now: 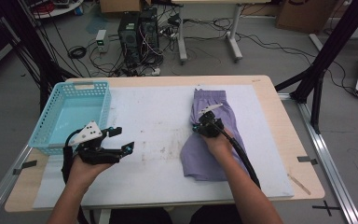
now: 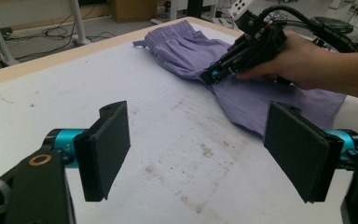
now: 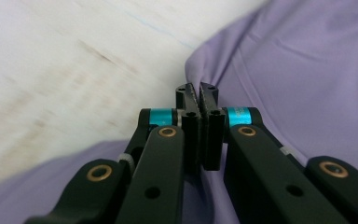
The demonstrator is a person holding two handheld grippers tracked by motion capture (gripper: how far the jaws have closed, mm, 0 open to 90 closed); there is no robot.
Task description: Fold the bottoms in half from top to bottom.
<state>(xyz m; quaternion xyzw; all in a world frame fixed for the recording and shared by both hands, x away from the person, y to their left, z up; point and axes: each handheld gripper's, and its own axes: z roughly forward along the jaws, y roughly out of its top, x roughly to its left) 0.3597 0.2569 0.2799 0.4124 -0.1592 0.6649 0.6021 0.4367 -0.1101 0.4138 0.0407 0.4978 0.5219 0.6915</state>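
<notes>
Far left: blue basket (image 1: 74, 114) on the table (image 1: 270, 98). Left gripper (image 1: 121, 140) beside it, near side, jaws wide, nothing between them. Right of centre: purple shorts (image 1: 205, 158) flat on the white mat (image 1: 154, 121). Right gripper (image 1: 196, 127) pinched tight on their left edge fold.

Left gripper (image 1: 119, 139), lower left of the high view: black body, cyan collars at the jaws, grey three-cornered plate on top, black cable. Right gripper (image 3: 196, 93): black linkage arms, brass-coloured pivot rings, cyan collars, small screw holes. Forearms bare, no sleeves.
</notes>
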